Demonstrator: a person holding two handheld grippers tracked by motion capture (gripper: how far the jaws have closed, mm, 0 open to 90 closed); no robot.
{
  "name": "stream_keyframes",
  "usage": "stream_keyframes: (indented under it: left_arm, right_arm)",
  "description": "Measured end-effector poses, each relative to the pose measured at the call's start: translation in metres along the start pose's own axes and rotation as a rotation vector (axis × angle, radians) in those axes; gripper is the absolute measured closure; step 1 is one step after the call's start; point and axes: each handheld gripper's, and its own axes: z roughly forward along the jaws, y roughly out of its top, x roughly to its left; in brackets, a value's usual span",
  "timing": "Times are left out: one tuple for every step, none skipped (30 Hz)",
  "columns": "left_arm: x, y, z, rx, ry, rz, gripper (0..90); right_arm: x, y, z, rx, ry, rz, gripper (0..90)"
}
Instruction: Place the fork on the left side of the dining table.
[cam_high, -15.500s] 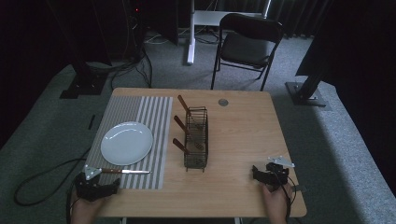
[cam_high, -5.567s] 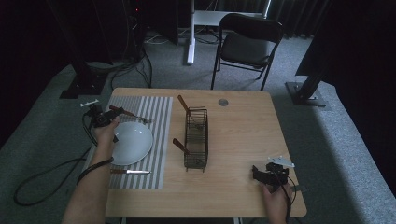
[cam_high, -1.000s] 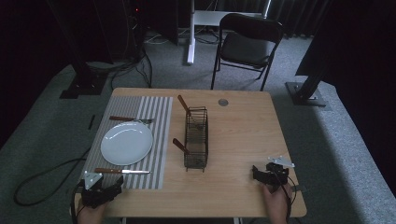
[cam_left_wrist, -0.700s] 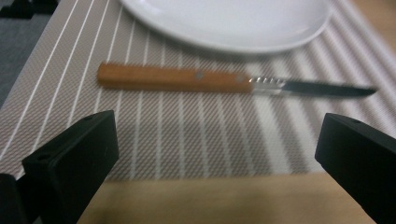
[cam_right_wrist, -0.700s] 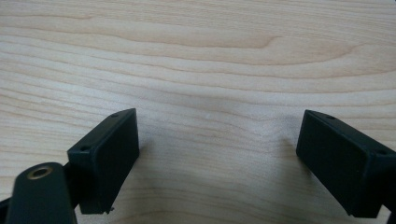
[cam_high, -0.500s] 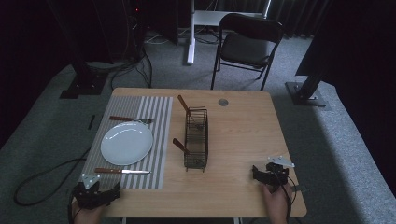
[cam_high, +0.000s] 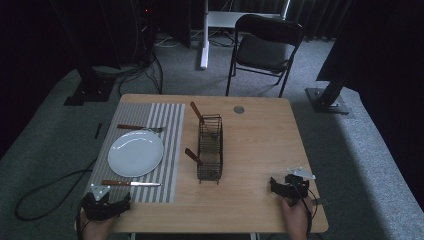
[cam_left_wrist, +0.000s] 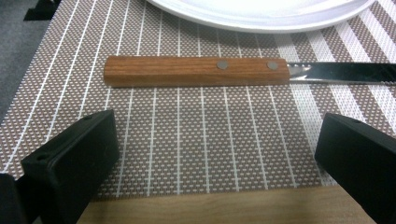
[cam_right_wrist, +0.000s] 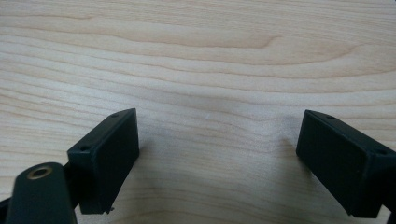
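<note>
- Left gripper (cam_high: 106, 206), jaws spread with nothing between them, sits just short of the knife (cam_high: 131, 183); right gripper (cam_high: 289, 187) spread too.
- Plate (cam_high: 135, 153) and fork (cam_high: 140, 128) lie on the striped mat (cam_high: 167, 130); wire basket (cam_high: 210, 148) stands mid-worktop (cam_high: 260, 145).
- Folding chair (cam_high: 267, 47) behind, on grey carpet.

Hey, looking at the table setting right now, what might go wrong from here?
1. The knife lies just beyond the open left claw, close to the plate; a hasty reach might push it against the plate's rim.
2. The knife lies flat on the placemat, so the claw may slip off its low handle or drag the mat.
3. Handles jut out of the wire caddy; an arm crossing over could catch them and tip it.
</note>
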Motion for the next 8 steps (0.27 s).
stream_keyframes:
  left_arm:
    - [0.0002, 0.0003, 0.0001, 0.003, -0.001, 0.002, 0.0]
    - [0.0002, 0.0004, 0.0001, 0.003, -0.001, 0.002, 0.0]
    - [0.0002, 0.0004, 0.0001, 0.003, -0.002, 0.003, 0.0]
    - [0.0002, 0.0004, 0.0001, 0.003, -0.001, 0.002, 0.0]
    - [0.0002, 0.0004, 0.0001, 0.003, -0.002, 0.002, 0.0]
    - [0.0002, 0.0004, 0.0001, 0.003, -0.002, 0.002, 0.0]
    - [0.0002, 0.0004, 0.0001, 0.003, -0.001, 0.002, 0.0]
    - [0.0002, 0.0004, 0.0001, 0.003, -0.001, 0.002, 0.0]
  right_arm:
    - [-0.0001, 0.0, 0.0, 0.0, 0.0, 0.0, 12.7]
    - [0.0, 0.0, 0.0, 0.0, 0.0, 0.0, 12.7]
    - [0.0, 0.0, 0.0, 0.0, 0.0, 0.0, 12.7]
    - [0.0, 0.0, 0.0, 0.0, 0.0, 0.0, 12.7]
    - [0.0, 0.0, 0.0, 0.0, 0.0, 0.0, 12.7]
    - [-0.0001, 0.0001, 0.0, 0.0, 0.0, 0.0, 12.7]
    - [-0.0001, 0.0001, 0.0, 0.0, 0.0, 0.0, 12.8]
    - [-0.0001, 0.0001, 0.0, 0.0, 0.001, -0.001, 12.7]
